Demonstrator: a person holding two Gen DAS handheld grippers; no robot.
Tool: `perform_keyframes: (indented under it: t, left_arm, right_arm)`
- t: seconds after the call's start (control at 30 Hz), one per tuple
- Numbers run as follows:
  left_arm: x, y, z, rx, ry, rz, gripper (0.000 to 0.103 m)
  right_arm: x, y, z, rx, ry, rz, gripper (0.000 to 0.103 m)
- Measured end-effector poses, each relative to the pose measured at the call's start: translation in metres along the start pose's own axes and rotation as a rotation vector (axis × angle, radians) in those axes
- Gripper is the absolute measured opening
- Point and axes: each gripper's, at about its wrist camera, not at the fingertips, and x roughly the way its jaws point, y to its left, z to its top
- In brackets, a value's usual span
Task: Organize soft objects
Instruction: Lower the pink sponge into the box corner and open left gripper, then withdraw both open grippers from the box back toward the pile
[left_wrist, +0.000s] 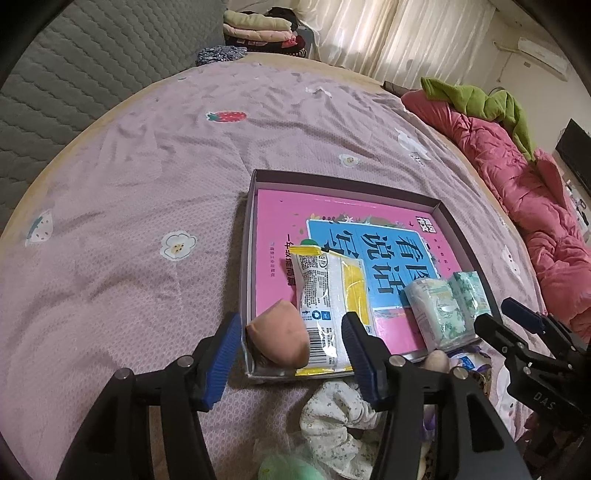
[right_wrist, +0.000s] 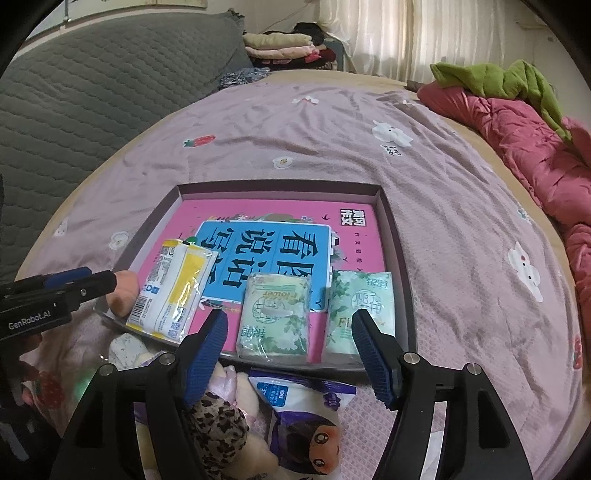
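Note:
A shallow box lid (left_wrist: 441, 206) (right_wrist: 391, 236) lies on the bed with a pink book inside. In it are a pink sponge (left_wrist: 279, 334) (right_wrist: 123, 291), a white-and-yellow packet (left_wrist: 332, 295) (right_wrist: 173, 288) and two green tissue packs (left_wrist: 436, 310) (right_wrist: 275, 317) (right_wrist: 360, 310). My left gripper (left_wrist: 291, 354) is open, its fingers either side of the sponge and packet at the lid's near corner. My right gripper (right_wrist: 288, 350) is open just short of the tissue packs. In front of the lid lie a floral scrunchie (left_wrist: 332, 417), a leopard scrunchie (right_wrist: 218, 424) and a doll-print pack (right_wrist: 306, 424).
The bed has a pink flower-print sheet (left_wrist: 147, 184) (right_wrist: 461, 221). A red quilt with a green cloth (left_wrist: 517, 177) (right_wrist: 524, 122) lies along the right. A grey quilted headboard (left_wrist: 74, 74) is at the left, with folded clothes (right_wrist: 280, 48) behind.

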Motion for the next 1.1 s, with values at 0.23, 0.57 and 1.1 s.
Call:
perform_keyframes:
  t: [0.23,0.57,1.1]
  left_arm:
    - [-0.007,-0.002,-0.002,0.004,-0.004,0.002,0.063]
    - [-0.021,-0.009,-0.004,0.017,-0.022,0.006,0.064]
    - [-0.054,-0.02,-0.005,0.047,-0.066,0.004,0.064]
  right_arm:
    - [-0.005,0.0,-0.002,0.0,-0.003,-0.014,0.072]
    - [-0.018,0.002,0.0,-0.008,-0.027,-0.03,0.073]
    - [-0.054,0.003,0.001,-0.018,-0.08,-0.039,0.074]
